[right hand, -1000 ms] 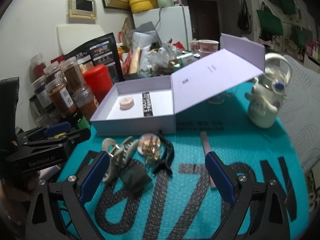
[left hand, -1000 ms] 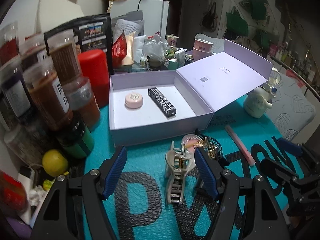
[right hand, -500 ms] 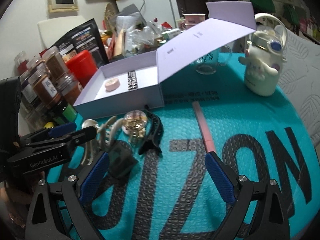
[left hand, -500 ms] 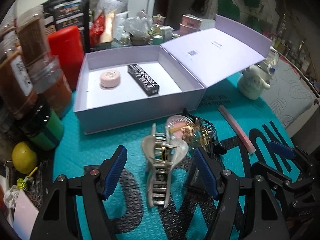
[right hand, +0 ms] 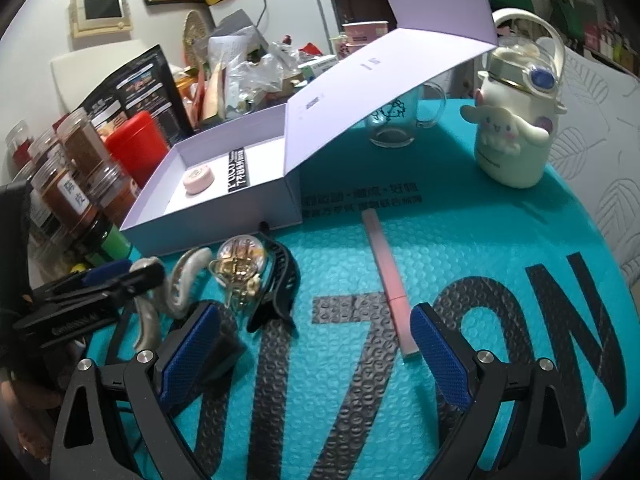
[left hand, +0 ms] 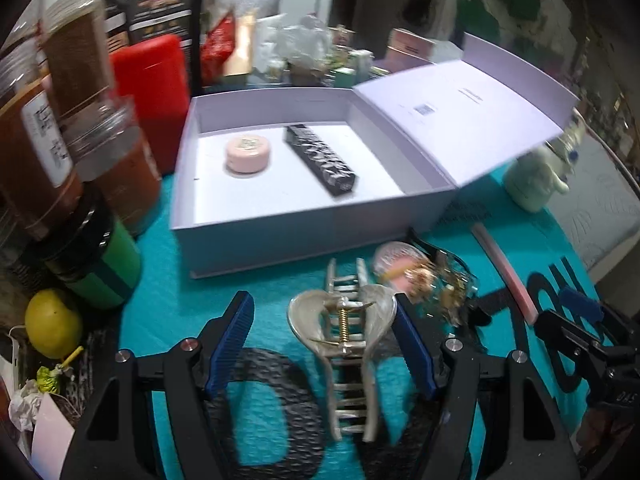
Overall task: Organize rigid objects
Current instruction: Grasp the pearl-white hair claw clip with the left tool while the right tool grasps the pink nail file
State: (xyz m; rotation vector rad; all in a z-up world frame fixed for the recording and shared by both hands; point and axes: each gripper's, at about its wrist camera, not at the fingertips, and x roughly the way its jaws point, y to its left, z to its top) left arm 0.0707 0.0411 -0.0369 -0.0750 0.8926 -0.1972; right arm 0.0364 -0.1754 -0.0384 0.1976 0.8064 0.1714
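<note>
- Step in hand: I judge this the approach to a pickup. My left tongs (left hand: 323, 334) are released, pads wide apart, straddling the pearl-cream claw hair clip (left hand: 347, 340) without gripping it.
- Next move, as I judge it: close on the clip's broad wings near the spring, lift, and carry it over the front wall of the lilac box (left hand: 304, 236).
- Hair clip: glossy pearl shells, gold spring at the hinge, toothed prongs front and back; lies flat on the teal mat (right hand: 460, 248), just before the box, near the desk's left edge.
- Right tongs (right hand: 316, 346): released, holding nothing; the pink stick (right hand: 387, 280) lies just beside the right pad.
- Box contents: round pink compact (left hand: 248, 155), black patterned carton (left hand: 320, 160).
- Still outside the box: a gold trinket on a clear disc (right hand: 239, 266), a black hair clip (right hand: 280, 280).
</note>
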